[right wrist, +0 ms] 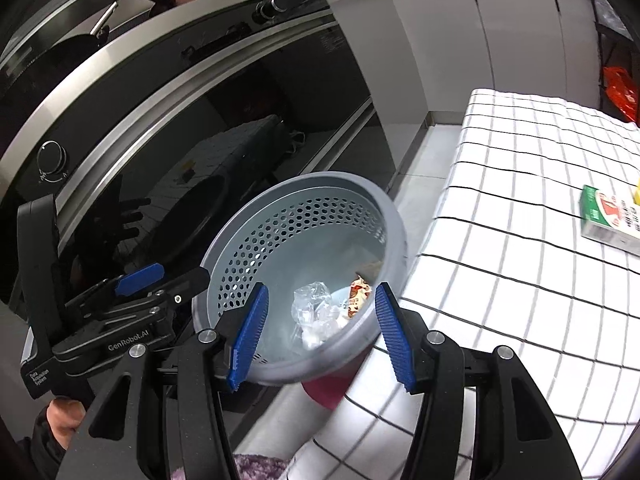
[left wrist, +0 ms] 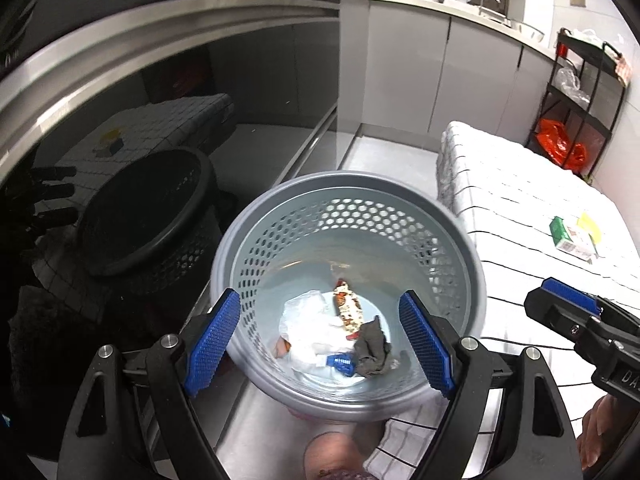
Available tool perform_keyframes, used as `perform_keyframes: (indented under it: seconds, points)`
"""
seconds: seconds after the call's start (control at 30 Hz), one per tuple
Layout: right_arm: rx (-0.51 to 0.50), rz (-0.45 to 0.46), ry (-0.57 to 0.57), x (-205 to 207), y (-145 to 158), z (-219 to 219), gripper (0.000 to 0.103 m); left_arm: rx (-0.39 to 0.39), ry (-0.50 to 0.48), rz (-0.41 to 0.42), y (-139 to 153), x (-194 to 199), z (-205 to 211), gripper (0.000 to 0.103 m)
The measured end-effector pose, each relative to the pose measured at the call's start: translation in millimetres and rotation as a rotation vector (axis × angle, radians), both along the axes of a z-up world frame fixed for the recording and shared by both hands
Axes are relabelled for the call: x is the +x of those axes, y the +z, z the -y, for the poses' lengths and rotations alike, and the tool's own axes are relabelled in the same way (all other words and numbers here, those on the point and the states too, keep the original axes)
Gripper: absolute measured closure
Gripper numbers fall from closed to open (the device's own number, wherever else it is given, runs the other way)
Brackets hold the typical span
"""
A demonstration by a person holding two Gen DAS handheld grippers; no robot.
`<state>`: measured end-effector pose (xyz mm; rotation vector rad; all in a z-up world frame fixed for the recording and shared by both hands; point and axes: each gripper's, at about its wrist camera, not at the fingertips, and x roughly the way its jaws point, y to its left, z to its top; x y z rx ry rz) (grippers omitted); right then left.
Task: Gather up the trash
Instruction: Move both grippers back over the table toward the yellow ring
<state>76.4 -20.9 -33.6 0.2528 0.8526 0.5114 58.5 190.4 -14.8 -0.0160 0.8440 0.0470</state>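
Observation:
A grey perforated waste basket (left wrist: 460,256) stands on the floor beside a table with a white checked cloth (left wrist: 520,208). Inside lie crumpled white paper (left wrist: 308,328), a snack wrapper (left wrist: 349,309), a grey rag (left wrist: 374,348) and a blue piece (left wrist: 341,362). My left gripper (left wrist: 320,336) is open and empty above the basket's near rim. My right gripper (right wrist: 320,336) is open and empty over the basket (right wrist: 248,240), with clear plastic (right wrist: 312,300) between its fingers in the view. A green and white carton (right wrist: 608,216) lies on the cloth, also in the left wrist view (left wrist: 572,236).
A dark glass oven front (right wrist: 180,152) with knobs stands left of the basket and mirrors it. White cabinets (left wrist: 400,60) run behind. A black shelf rack (left wrist: 580,92) with an orange bag (left wrist: 560,140) stands at the far right. A red object (right wrist: 328,392) sits under the basket.

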Motion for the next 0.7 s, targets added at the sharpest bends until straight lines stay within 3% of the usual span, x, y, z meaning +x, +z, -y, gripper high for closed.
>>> perform_keyframes:
  seconds: [0.3,0.7]
  points:
    - [-0.010,0.006,-0.086,-32.8,3.5,50.7,0.049,-0.002,-0.081,0.023,14.9,-9.3,49.4,0.021]
    - [-0.043,0.016,-0.330,-56.8,-1.5,168.6,0.049,-0.030,-0.200,0.066,27.8,-2.7,131.7,0.015]
